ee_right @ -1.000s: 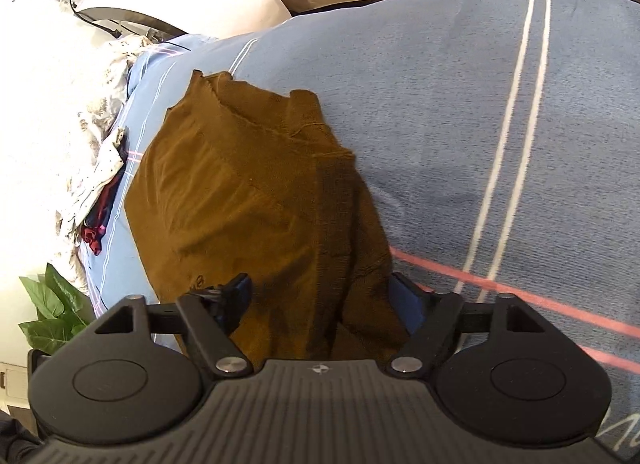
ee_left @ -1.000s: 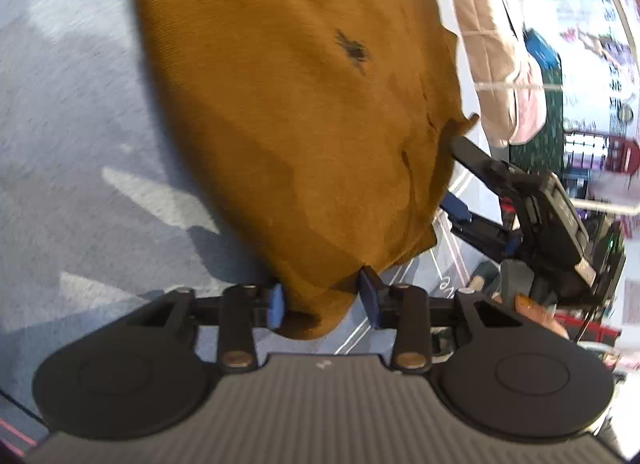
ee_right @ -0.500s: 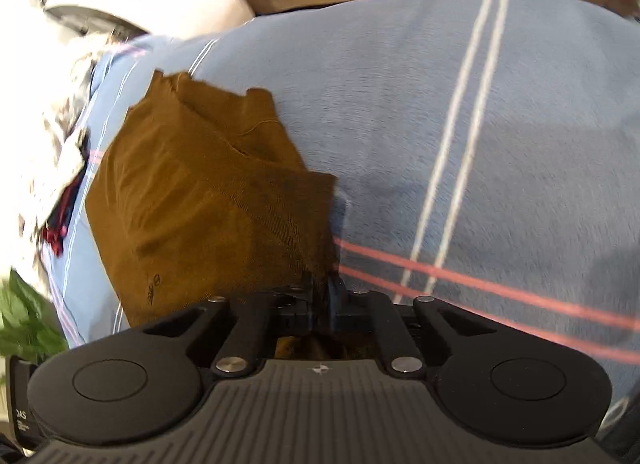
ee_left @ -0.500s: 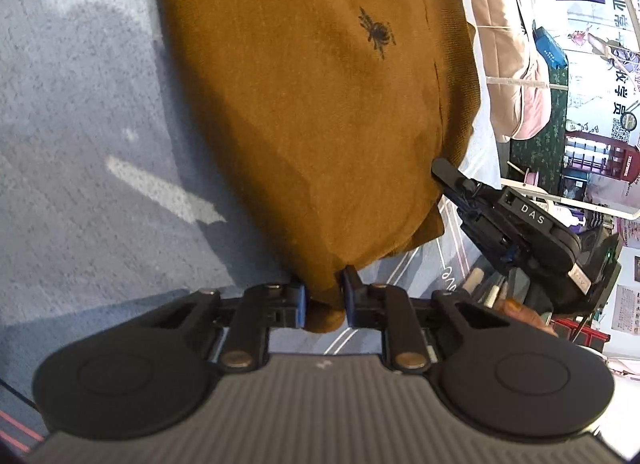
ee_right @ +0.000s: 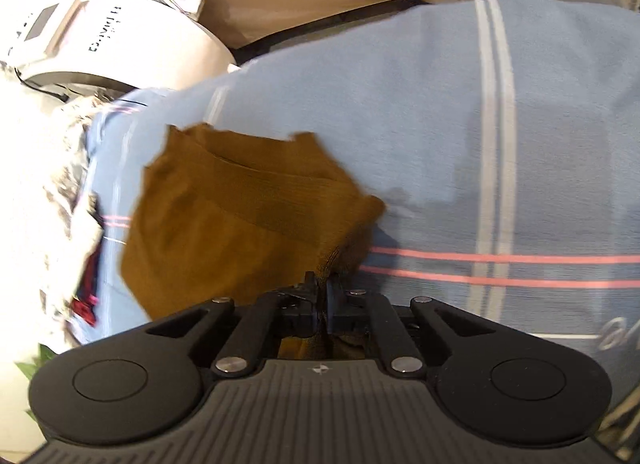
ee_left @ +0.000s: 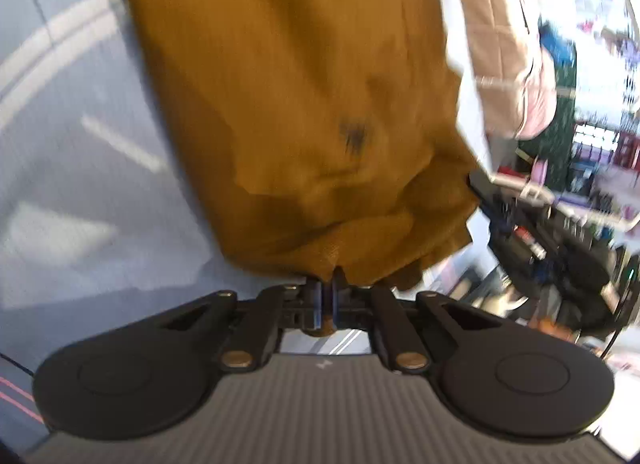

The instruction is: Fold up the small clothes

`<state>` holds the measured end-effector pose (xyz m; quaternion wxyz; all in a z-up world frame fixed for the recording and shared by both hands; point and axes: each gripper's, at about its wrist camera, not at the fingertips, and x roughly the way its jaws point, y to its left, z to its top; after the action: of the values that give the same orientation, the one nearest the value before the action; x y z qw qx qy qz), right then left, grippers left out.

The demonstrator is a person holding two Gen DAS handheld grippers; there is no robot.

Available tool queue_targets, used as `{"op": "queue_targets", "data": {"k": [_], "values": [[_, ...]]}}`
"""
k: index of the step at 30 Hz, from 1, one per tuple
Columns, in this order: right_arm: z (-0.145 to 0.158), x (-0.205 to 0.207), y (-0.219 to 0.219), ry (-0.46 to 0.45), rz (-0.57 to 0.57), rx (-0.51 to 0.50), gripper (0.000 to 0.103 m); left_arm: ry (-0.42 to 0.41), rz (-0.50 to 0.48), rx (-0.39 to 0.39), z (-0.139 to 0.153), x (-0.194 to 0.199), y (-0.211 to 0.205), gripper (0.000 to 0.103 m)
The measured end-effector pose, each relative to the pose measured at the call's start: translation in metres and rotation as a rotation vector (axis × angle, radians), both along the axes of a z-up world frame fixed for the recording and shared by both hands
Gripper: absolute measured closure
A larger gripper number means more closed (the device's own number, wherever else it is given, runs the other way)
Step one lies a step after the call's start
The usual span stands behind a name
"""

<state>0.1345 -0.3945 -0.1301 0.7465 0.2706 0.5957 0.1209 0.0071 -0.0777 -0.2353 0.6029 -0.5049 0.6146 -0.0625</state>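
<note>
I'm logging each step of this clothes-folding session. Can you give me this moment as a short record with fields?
garment: brown knit garment, small dark emblem
surface: blue striped cloth, pink and white stripes
left gripper: shut on the garment's bunched edge
right gripper: shut on another edge of it
garment state: gripped edges lifted, the rest lying on the cloth
nearby: white device, patterned laundry pile
image quality: left wrist view motion-blurred

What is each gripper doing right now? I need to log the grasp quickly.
Left gripper: closed on the mustard-brown knitted garment.
Right gripper: closed on the same garment's edge.
</note>
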Motion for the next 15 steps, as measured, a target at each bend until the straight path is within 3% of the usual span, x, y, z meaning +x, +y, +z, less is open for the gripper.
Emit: {"op": "queue_targets", "data": {"k": [4, 9, 15], "values": [[0.021, 0.028, 0.039, 0.001, -0.014, 0.064, 0.096, -0.088, 0.069, 0.048, 0.024, 0.032, 0.057, 0.099], [0.035, 0.076, 0.106, -0.002, 0.006, 0.109, 0.096, -0.115, 0.178, 0.067, 0.038, 0.062, 0.134, 0.099], [0.015, 0.124, 0.181, 0.025, -0.005, 0.114, 0.096, -0.093, 0.284, 0.124, 0.038, 0.075, 0.224, 0.099]]}}
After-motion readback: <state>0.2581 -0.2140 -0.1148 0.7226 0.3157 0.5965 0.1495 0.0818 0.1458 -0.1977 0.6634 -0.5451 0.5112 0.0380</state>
